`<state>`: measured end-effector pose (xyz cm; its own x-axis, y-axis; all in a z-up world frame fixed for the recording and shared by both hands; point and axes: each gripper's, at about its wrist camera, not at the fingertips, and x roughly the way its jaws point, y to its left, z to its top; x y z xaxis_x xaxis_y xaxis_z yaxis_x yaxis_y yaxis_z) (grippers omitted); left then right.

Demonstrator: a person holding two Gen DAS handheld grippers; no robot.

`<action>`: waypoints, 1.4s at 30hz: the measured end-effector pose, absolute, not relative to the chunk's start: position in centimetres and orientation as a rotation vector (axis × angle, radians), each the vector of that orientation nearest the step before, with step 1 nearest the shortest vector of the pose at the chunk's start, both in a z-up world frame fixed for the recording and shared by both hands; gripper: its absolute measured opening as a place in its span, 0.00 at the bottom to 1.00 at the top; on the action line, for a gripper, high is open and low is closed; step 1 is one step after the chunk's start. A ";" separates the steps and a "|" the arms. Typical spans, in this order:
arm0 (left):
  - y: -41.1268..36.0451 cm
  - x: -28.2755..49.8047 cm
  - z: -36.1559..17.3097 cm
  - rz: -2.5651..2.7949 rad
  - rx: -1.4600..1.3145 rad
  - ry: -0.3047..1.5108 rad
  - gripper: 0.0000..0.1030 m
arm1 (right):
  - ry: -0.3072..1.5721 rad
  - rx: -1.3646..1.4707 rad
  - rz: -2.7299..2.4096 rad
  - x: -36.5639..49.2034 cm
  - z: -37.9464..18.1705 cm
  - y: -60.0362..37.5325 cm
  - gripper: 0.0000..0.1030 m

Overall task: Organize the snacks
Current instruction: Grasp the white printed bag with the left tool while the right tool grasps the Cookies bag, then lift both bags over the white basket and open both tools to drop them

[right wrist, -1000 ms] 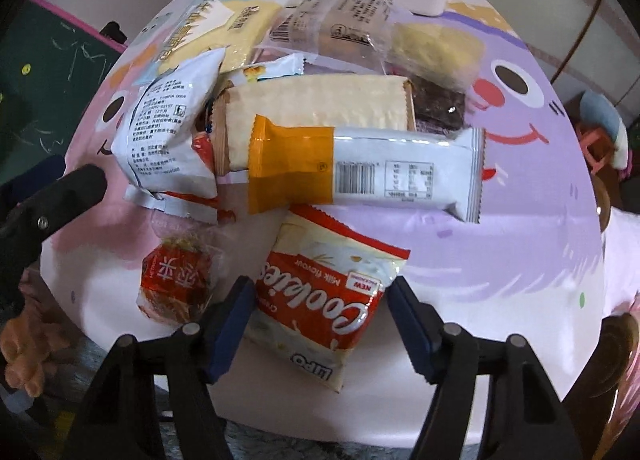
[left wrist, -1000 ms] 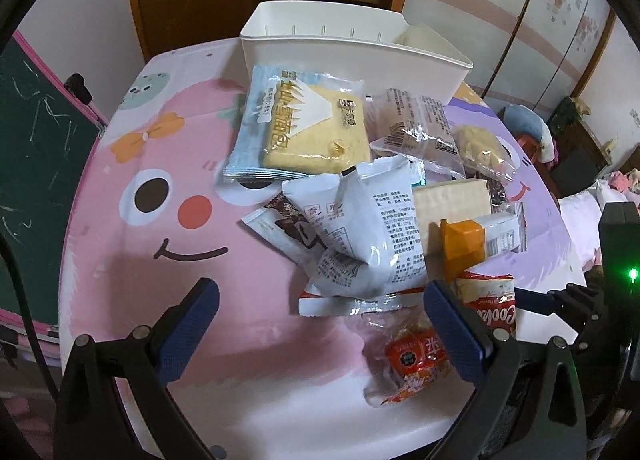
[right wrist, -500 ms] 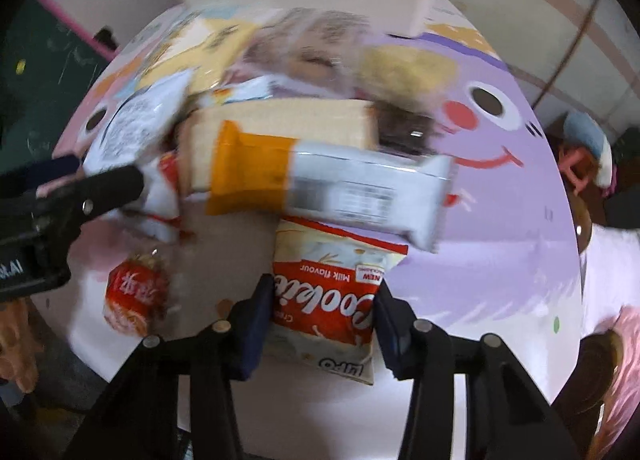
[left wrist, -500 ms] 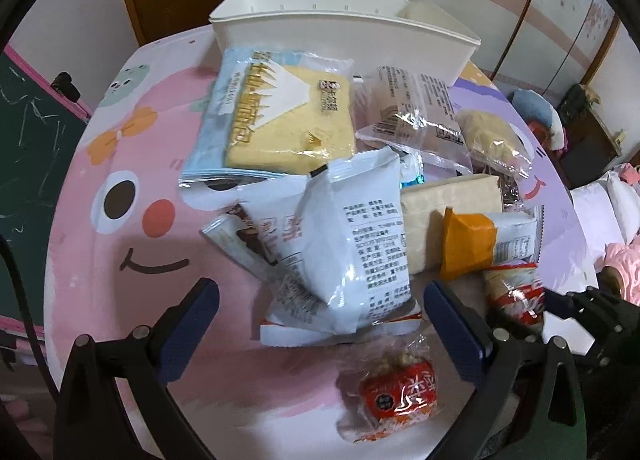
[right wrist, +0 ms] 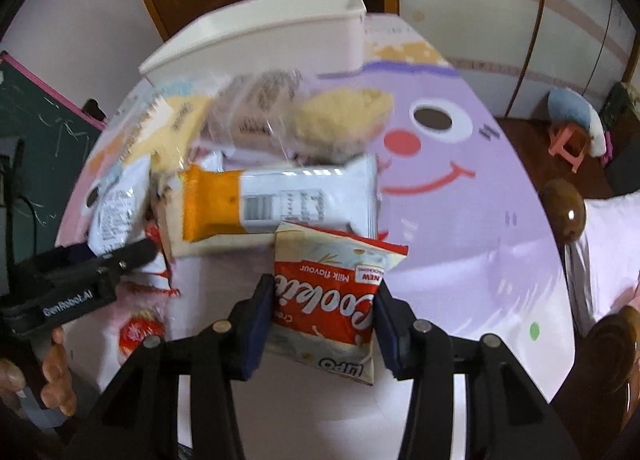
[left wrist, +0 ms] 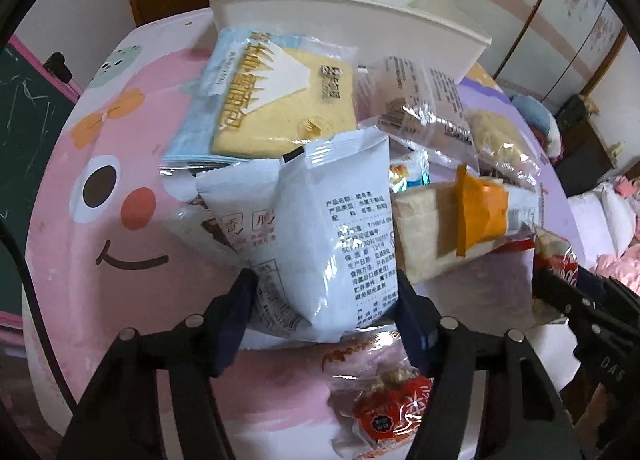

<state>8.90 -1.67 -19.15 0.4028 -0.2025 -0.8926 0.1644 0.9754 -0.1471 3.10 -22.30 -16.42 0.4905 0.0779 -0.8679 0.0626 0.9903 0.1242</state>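
A heap of snack packets lies on a pink and purple cartoon tablecloth. My left gripper is shut on a white printed snack bag, fingers on both its sides. My right gripper is shut on a red and white cookie packet, lifted a little off the table. A white storage bin stands behind the heap; it also shows in the right wrist view. An orange and white bar packet lies just beyond the cookie packet.
A blue and yellow cake packet, clear wrapped pastries and a small red candy packet lie in the heap. The left gripper body shows at the right wrist view's left. A green chalkboard stands left of the table.
Both grippers moved forward and closed: the left one around the white snack bag, the right one around the cookie packet, which has risen off the table.
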 end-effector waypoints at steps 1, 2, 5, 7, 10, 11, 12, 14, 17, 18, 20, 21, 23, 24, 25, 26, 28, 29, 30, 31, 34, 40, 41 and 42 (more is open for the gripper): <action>-1.3 8.7 -18.8 -0.231 -0.051 1.115 0.61 | 1.044 0.145 0.012 3.0 -16.1 -22.4 0.45; -1.1 8.5 -18.5 -0.231 -0.057 1.102 0.61 | 1.030 0.147 0.016 3.1 -15.9 -22.5 0.45; -0.4 8.1 -17.3 -0.226 -0.081 1.059 0.61 | 0.991 0.152 0.027 3.1 -15.1 -22.5 0.45; 0.1 7.8 -16.3 -0.222 -0.093 1.029 0.61 | 0.974 0.156 0.039 3.0 -14.8 -22.4 0.45; 0.7 7.5 -14.8 -0.215 -0.094 0.984 0.61 | 0.960 0.159 0.047 3.1 -14.4 -22.3 0.45; 0.9 7.4 -14.3 -0.214 -0.095 0.970 0.61 | 0.956 0.157 0.050 3.1 -14.3 -22.2 0.45; 1.0 7.4 -13.8 -0.214 -0.099 0.957 0.61 | 0.951 0.158 0.053 3.1 -14.2 -22.1 0.45; 1.2 7.2 -12.9 -0.217 -0.105 0.937 0.61 | 0.935 0.159 0.060 3.0 -13.9 -21.9 0.45; 1.3 6.9 -11.9 -0.219 -0.100 0.905 0.61 | 0.905 0.143 0.060 2.9 -13.3 -21.7 0.45; 1.3 6.8 -11.5 -0.221 -0.097 0.895 0.61 | 0.899 0.137 0.059 2.9 -13.1 -21.6 0.45; 1.2 6.4 -10.8 -0.234 -0.093 0.872 0.61 | 0.882 0.119 0.057 3.0 -12.7 -21.4 0.45; 1.1 6.3 -10.5 -0.244 -0.088 0.862 0.61 | 0.871 0.111 0.057 3.1 -12.4 -21.3 0.45; 1.0 6.1 -9.7 -0.253 -0.083 0.839 0.61 | 0.848 0.101 0.051 3.2 -11.8 -21.3 0.45; 1.0 6.0 -9.3 -0.259 -0.084 0.826 0.61 | 0.836 0.099 0.051 3.3 -11.5 -21.3 0.45; 1.0 5.8 -9.0 -0.262 -0.086 0.820 0.61 | 0.822 0.098 0.051 3.4 -11.1 -21.3 0.45; 1.1 5.7 -8.7 -0.267 -0.088 0.810 0.61 | 0.807 0.094 0.051 3.5 -10.7 -21.2 0.45; 1.1 5.6 -8.2 -0.279 -0.089 0.797 0.61 | 0.779 0.081 0.050 3.6 -9.9 -21.1 0.45; 1.2 5.5 -8.0 -0.279 -0.091 0.791 0.61 | 0.766 0.074 0.053 3.7 -9.5 -21.0 0.45; 1.2 5.6 -7.8 -0.281 -0.093 0.788 0.61 | 0.759 0.070 0.058 3.8 -9.3 -20.9 0.45; 1.2 5.6 -7.6 -0.284 -0.091 0.785 0.61 | 0.748 0.067 0.061 3.9 -8.9 -20.8 0.45; 1.1 5.9 -7.0 -0.276 -0.070 0.779 0.61 | 0.717 0.051 0.075 4.4 -7.7 -20.5 0.45; 0.9 7.6 -3.9 -0.246 -0.048 0.747 0.61 | 0.638 0.035 0.100 6.2 -4.3 -20.4 0.45; 0.8 8.0 -3.4 -0.242 -0.043 0.740 0.61 | 0.626 0.036 0.104 6.5 -3.7 -20.4 0.45; 0.7 8.4 -2.8 -0.239 -0.037 0.732 0.61 | 0.613 0.039 0.109 6.9 -3.0 -20.5 0.45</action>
